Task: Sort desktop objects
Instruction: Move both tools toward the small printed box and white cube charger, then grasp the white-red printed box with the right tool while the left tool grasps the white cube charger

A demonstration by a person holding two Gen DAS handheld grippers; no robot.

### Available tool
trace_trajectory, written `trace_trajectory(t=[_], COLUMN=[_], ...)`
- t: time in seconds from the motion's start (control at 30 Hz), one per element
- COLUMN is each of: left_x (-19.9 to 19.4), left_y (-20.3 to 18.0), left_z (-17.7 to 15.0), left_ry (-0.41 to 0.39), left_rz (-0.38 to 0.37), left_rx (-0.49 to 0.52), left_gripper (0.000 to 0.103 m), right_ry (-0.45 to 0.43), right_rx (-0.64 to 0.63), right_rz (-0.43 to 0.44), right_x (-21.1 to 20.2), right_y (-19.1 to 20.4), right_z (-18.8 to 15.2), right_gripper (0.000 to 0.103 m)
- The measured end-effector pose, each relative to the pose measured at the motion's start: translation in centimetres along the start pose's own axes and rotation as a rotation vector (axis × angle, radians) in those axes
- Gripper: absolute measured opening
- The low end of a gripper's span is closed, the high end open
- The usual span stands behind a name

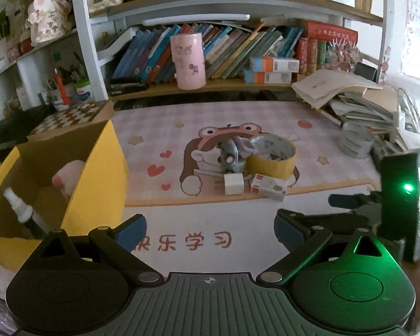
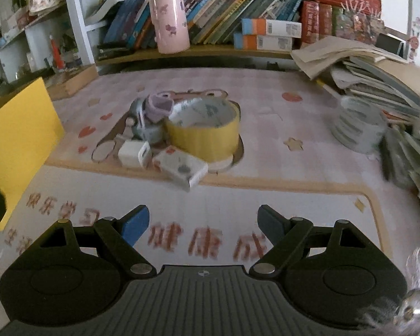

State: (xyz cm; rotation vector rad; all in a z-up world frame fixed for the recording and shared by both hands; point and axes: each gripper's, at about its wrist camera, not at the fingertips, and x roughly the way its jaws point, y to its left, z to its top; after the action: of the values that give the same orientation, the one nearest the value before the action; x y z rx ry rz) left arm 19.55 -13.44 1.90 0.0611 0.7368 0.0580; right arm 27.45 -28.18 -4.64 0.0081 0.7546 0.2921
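Both grippers, left [image 1: 210,228] and right [image 2: 203,222], hover over the printed mat [image 1: 266,204] with jaws spread wide and nothing between them. Mid-mat lies the pile: a yellow tape roll [image 2: 203,133] standing on its flat face with its hole upward, a white charger [image 2: 133,152] and a small box [image 2: 182,169] whose long axis runs across toward the right, and behind them a grey toy [image 1: 231,155], blurred, perhaps a fish. At left, the yellow carton [image 1: 98,168] holds a spray bottle [image 1: 18,205] leaning up-left.

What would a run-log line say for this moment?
left gripper: open, empty | right gripper: open, empty | yellow tape roll: on mat, untouched | yellow box: left
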Motion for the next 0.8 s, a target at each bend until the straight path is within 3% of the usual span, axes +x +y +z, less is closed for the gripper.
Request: trace_trajectory(t=[0.37,0.47,0.5,0.57,0.63,0.8], left_x=[0.9,1.1,1.2,1.5,1.9,3.5], left_y=[0.7,1.0,1.0,1.1,1.2,0.7], left_z=[0.3,0.3,0.3,0.4,0.5,0.9], left_ry=[0.029,0.038,0.041,0.047,0.053,0.048], left_rz=[0.046,0.061,0.063,0.063,0.057,0.022], left_rx=[-0.015,-0.02,-0.022,-0.024,-0.027,-0.016], left_gripper=[0.099,0.099,0.099,0.099,0.099,0.099], right_ry=[0.0,-0.02,-0.026,-0.035,-0.038,-0.04], right_rx=[-0.062,-0.096,-0.106,-0.117,-0.121,-0.115], right_rz=[0.02,-0.002,-0.005,-0.002,0.012,0.033], right_x=[4.8,5.4,5.5,5.6,5.4,3.5], right_y=[1.8,2.7,2.9,2.9,2.7,1.4], right_z=[1.9,2.2,2.2,2.3,2.3,1.5], right_gripper=[0.079,0.069,0.059,0.051,0.037,0.032])
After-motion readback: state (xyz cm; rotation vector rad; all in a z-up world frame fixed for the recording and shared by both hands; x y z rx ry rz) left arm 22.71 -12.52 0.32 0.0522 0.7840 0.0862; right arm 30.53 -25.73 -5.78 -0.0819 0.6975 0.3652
